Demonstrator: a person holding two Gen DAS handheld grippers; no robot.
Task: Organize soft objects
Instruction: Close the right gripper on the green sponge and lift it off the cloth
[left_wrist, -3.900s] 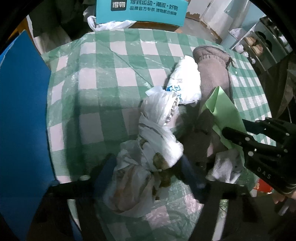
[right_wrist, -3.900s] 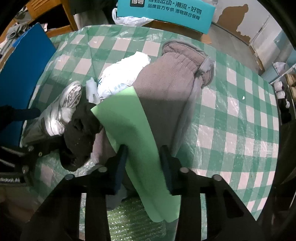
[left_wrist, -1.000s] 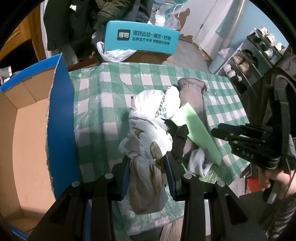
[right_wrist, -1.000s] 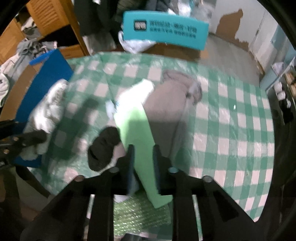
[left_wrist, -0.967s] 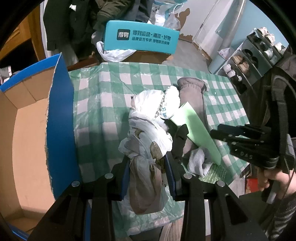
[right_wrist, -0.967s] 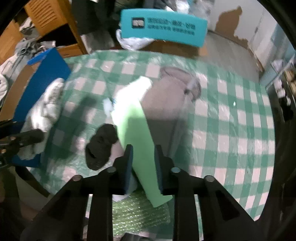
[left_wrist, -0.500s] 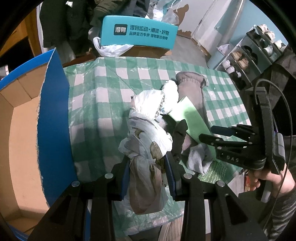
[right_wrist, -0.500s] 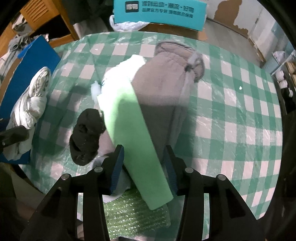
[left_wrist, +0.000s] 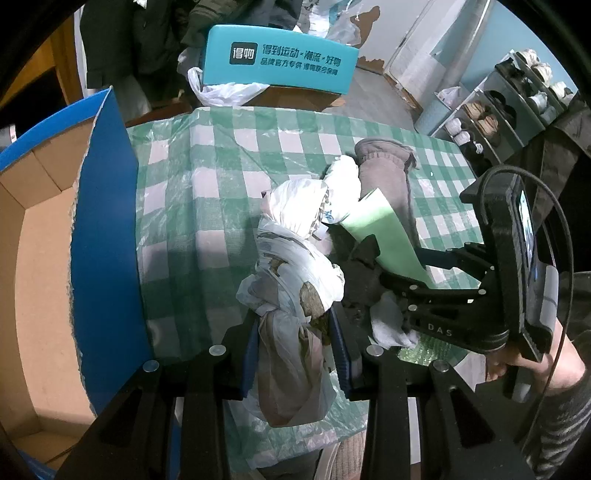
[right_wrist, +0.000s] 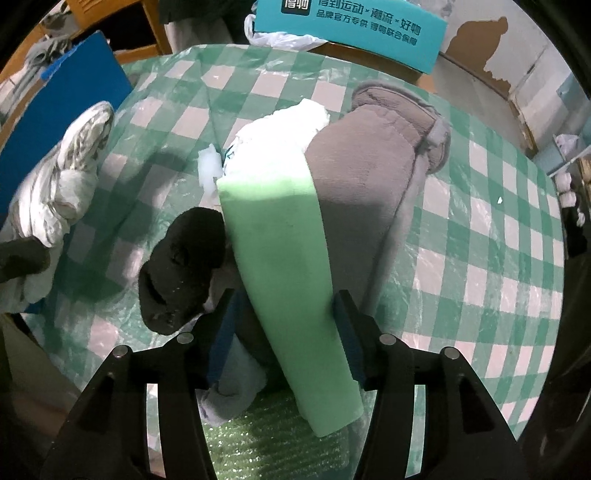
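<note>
Since half a second ago the right gripper (right_wrist: 284, 332) has spread wide around the green foam sheet (right_wrist: 284, 266). The left gripper (left_wrist: 295, 350) clamps a knotted plastic bag (left_wrist: 291, 280) above the green-checked tablecloth (left_wrist: 221, 177). "DAS" marks the right gripper; a teal box (left_wrist: 280, 59) bears Chinese print.

The teal box (left_wrist: 280, 59) reads "得物"; the right hand-held gripper (left_wrist: 421, 273) body reads "DAS".
</note>
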